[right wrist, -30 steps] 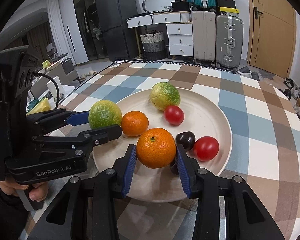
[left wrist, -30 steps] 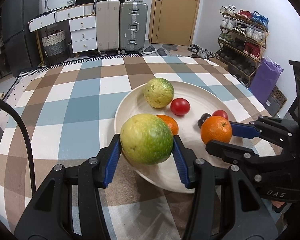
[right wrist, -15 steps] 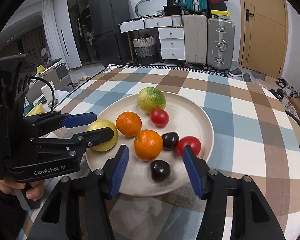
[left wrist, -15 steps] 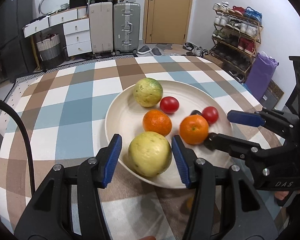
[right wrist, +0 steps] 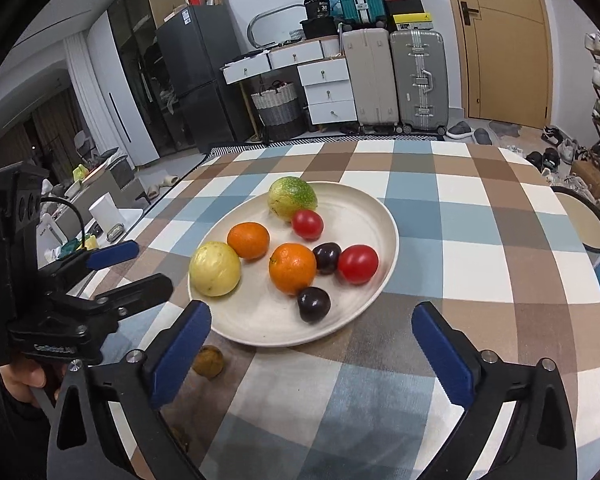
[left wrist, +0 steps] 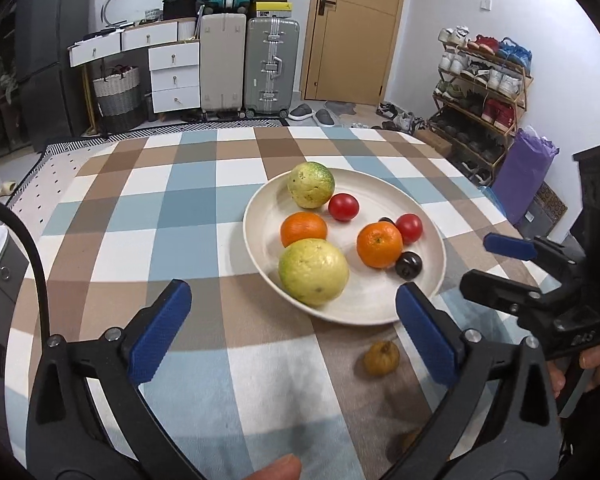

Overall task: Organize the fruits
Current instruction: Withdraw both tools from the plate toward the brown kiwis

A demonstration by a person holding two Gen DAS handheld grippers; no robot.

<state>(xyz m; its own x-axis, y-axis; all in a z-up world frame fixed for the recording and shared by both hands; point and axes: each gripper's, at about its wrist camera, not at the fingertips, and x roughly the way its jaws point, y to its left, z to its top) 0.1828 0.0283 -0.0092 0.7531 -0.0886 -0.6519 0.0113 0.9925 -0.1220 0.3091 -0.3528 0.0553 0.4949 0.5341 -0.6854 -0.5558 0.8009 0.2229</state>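
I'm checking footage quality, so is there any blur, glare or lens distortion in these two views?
Left wrist view: sharp plate, strong fisheye bending, dark corners, blurred fingertip at the bottom edge. Right wrist view: same bending, soft highlights on the tomatoes, no harsh glare.

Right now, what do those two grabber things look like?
Both are black plastic. The left gripper and right gripper each have two fingers tipped with blue ridged pads and small silver screws. A black cable curves beside the left one, whose body bears blurry white lettering.
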